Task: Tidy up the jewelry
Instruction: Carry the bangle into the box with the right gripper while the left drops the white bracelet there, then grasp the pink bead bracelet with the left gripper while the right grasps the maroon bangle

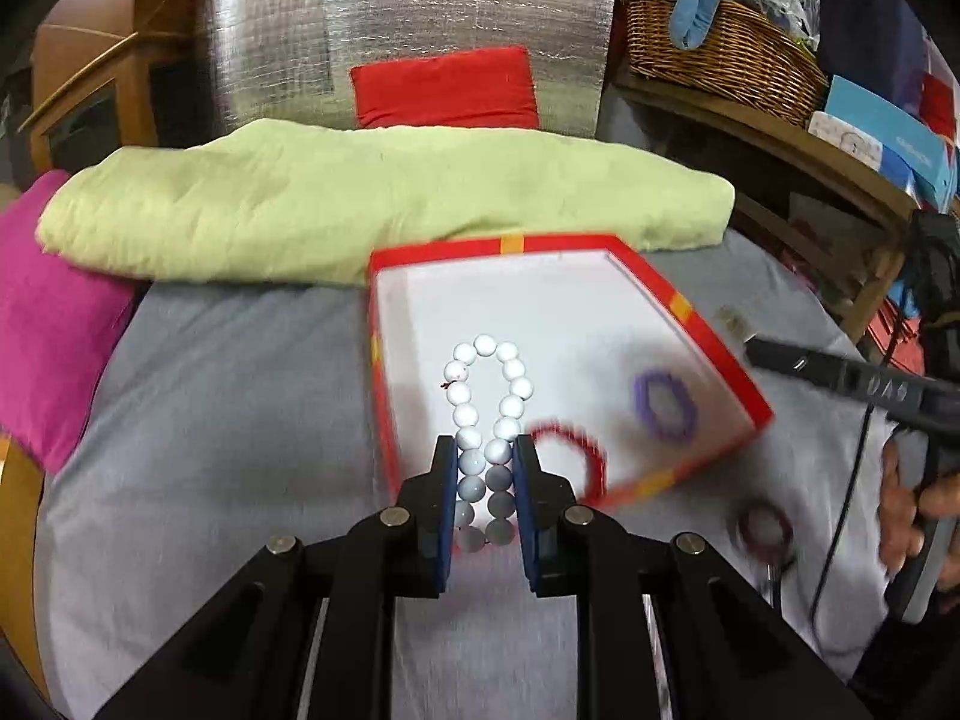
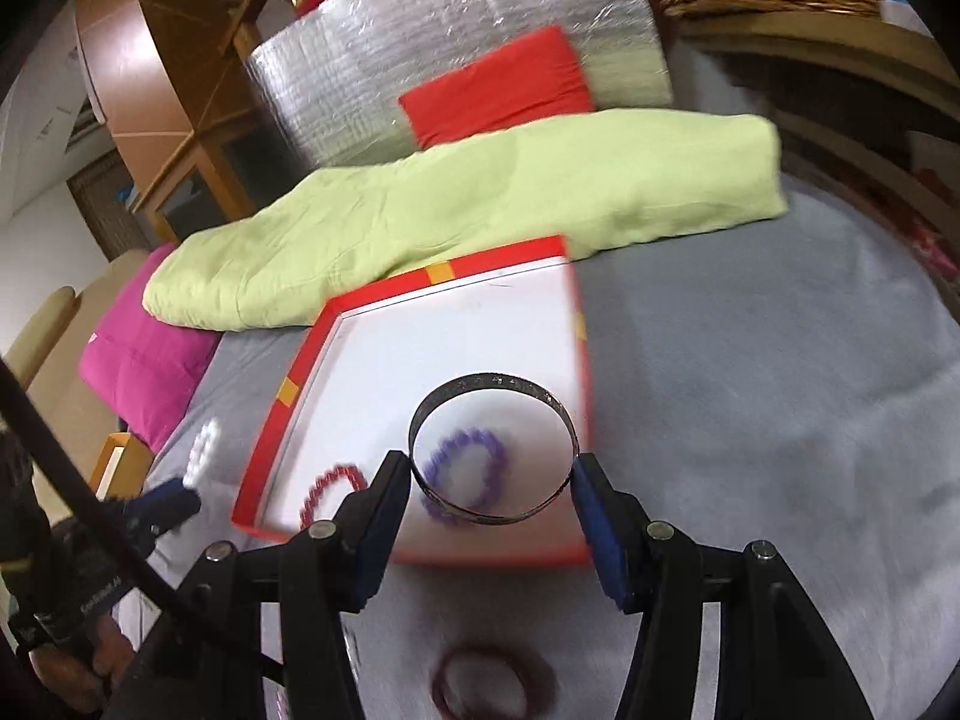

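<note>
My left gripper (image 1: pixel 485 450) is shut on a white bead bracelet (image 1: pixel 480 354) and holds it over the near left edge of a red box (image 1: pixel 690 312) with a white floor. A red bead bracelet (image 1: pixel 567 456) and a purple bracelet (image 1: pixel 665 405) lie in the box. My right gripper (image 2: pixel 492 480) is shut on a dark metal bangle (image 2: pixel 493 387) and holds it above the box (image 2: pixel 288 390), over the purple bracelet (image 2: pixel 465 441). A dark red bracelet (image 2: pixel 492 684) lies on the grey cloth in front of the box; it also shows in the left wrist view (image 1: pixel 761 525).
A folded light green blanket (image 1: pixel 360 204) lies behind the box, with a pink cushion (image 1: pixel 42 324) to its left and a red cushion (image 1: pixel 444 87) against a silver panel. A wicker basket (image 1: pixel 720 42) sits on a wooden shelf at the right.
</note>
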The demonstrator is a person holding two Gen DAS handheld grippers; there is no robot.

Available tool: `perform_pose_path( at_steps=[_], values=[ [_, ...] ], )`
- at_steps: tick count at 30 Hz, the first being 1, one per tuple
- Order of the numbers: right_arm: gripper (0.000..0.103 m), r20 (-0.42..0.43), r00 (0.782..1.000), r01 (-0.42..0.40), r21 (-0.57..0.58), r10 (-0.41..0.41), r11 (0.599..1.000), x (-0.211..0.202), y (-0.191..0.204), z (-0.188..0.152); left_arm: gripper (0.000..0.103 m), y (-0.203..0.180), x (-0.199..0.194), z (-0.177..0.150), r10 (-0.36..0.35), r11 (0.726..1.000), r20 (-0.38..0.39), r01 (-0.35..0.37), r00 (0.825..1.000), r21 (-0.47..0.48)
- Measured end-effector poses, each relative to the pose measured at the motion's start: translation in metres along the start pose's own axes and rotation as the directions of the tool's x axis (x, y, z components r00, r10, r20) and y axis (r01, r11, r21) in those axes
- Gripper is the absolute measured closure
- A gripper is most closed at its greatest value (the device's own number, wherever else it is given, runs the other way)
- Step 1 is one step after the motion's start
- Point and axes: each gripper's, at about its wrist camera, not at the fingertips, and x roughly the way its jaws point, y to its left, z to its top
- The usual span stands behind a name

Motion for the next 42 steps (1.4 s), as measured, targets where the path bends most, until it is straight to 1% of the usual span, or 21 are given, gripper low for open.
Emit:
perform_pose_path(
  at_steps=[3,6,8,12,16,17,18,19,20,21,23,24,27,28,29,31,33,36,38,41,42],
  values=[
    [0.045,-0.068,0.997,-0.038,-0.003,0.038,0.999,0.036,0.007,0.024,0.084,-0.003,0.027,0.024,-0.003,1.0,-0.033,0.003,0.999,0.024],
    [0.045,-0.112,0.993,-0.044,-0.006,0.043,0.999,0.068,0.012,0.037,0.084,-0.003,0.056,0.039,-0.017,0.999,-0.088,0.019,0.996,0.026],
    [0.044,-0.142,0.989,-0.039,-0.009,0.037,0.999,0.091,0.013,0.044,0.084,-0.002,0.082,0.045,-0.028,0.999,-0.147,0.031,0.989,0.017],
    [0.044,-0.171,0.985,-0.022,0.001,0.021,1.0,0.118,0.011,0.048,0.084,0.002,0.116,0.05,-0.02,1.0,-0.227,0.019,0.974,-0.007],
    [0.043,-0.164,0.987,-0.001,-0.005,0.001,1.0,0.126,0.009,0.053,0.084,0.003,0.131,0.05,-0.033,0.999,-0.265,0.028,0.964,-0.02],
    [0.039,-0.154,0.988,-0.004,0.01,0.005,1.0,0.126,0.007,0.054,0.078,0.003,0.131,0.049,-0.039,0.999,-0.267,0.033,0.963,-0.025],
    [0.037,-0.149,0.989,-0.008,0.025,0.011,1.0,0.124,0.005,0.055,0.071,0.003,0.129,0.047,-0.033,0.999,-0.268,0.026,0.963,-0.028],
    [0.036,-0.144,0.989,-0.016,0.049,0.023,0.999,0.122,0.002,0.055,0.058,0.003,0.124,0.046,-0.023,1.0,-0.256,0.017,0.966,-0.026],
    [0.036,-0.139,0.99,-0.022,0.064,0.031,0.998,0.12,0.0,0.056,0.048,0.004,0.116,0.045,-0.008,1.0,-0.229,0.004,0.973,-0.022],
    [0.036,-0.131,0.99,-0.031,0.084,0.042,0.996,0.116,-0.003,0.056,0.045,0.005,0.106,0.043,0.008,1.0,-0.199,-0.012,0.98,-0.02],
    [0.036,-0.111,0.992,-0.042,0.105,0.054,0.994,0.104,-0.009,0.055,0.044,0.005,0.085,0.039,0.018,0.999,-0.154,-0.022,0.988,-0.026],
    [0.036,-0.092,0.994,-0.046,0.103,0.056,0.994,0.096,-0.01,0.055,0.044,0.006,0.068,0.033,0.02,0.999,-0.127,-0.024,0.992,-0.036],
    [0.036,-0.045,0.998,-0.05,0.086,0.054,0.995,0.069,-0.012,0.049,0.038,0.007,0.033,0.018,0.051,0.996,-0.073,-0.056,0.996,-0.065],
    [0.04,-0.03,0.999,-0.043,0.078,0.045,0.996,0.055,-0.012,0.046,0.037,0.008,0.019,0.01,0.061,0.995,-0.056,-0.065,0.997,-0.076],
    [0.047,-0.012,0.999,-0.031,0.073,0.032,0.997,0.041,-0.014,0.041,0.037,0.009,0.011,0.008,0.065,0.994,-0.051,-0.069,0.997,-0.08],
    [0.052,-0.006,1.0,-0.025,0.069,0.026,0.997,0.02,-0.016,0.033,0.037,0.009,-0.006,-0.004,0.067,0.994,-0.047,-0.071,0.997,-0.088],
    [0.052,-0.002,1.0,-0.023,0.082,0.024,0.996,-0.001,-0.019,0.018,0.037,0.01,-0.018,-0.014,0.068,0.993,-0.038,-0.071,0.997,-0.092],
    [0.052,-0.029,0.999,-0.034,0.109,0.037,0.993,-0.031,-0.031,-0.011,0.037,0.006,-0.029,-0.03,0.048,0.994,-0.051,-0.053,0.998,-0.092],
    [0.052,-0.068,0.997,-0.032,0.115,0.04,0.993,-0.044,-0.037,-0.034,0.037,0.005,-0.035,-0.043,0.032,0.995,-0.062,-0.038,0.998,-0.096],
    [0.052,-0.144,0.988,-0.036,0.109,0.052,0.993,-0.049,-0.04,-0.059,0.037,0.001,-0.037,-0.061,0.0,0.996,-0.093,-0.008,0.996,-0.093],
    [0.052,-0.157,0.986,-0.041,0.113,0.058,0.993,-0.048,-0.042,-0.063,0.037,-0.002,-0.037,-0.065,-0.014,0.996,-0.097,0.005,0.995,-0.087]
  ],
)
